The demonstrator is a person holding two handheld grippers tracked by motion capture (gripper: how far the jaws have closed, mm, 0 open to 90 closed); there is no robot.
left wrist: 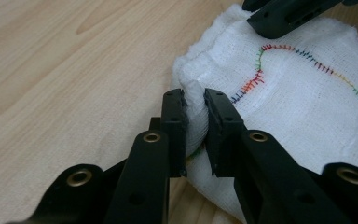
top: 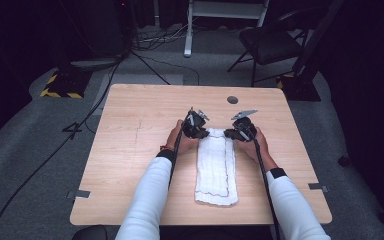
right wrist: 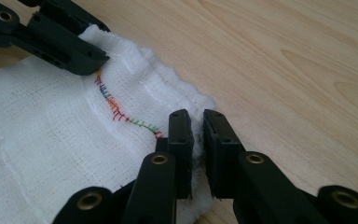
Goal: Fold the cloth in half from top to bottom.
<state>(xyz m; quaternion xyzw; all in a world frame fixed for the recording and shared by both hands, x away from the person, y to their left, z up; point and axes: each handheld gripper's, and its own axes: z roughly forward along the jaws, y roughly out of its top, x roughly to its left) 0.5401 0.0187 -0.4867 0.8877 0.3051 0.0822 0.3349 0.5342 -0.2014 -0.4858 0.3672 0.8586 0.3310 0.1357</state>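
Your left claw [left wrist: 196,105] is clamped on a pinch of the cloth [left wrist: 303,107] at its far left corner; your right claw [right wrist: 195,126] is clamped on the far right corner of the same cloth [right wrist: 51,140]; the two claws sit near each other at that one end. You have two claws and one cloth; it is folded into a long white strip on the bench [top: 130,150], long axis running from you straight away, near end close to the bench's near edge.
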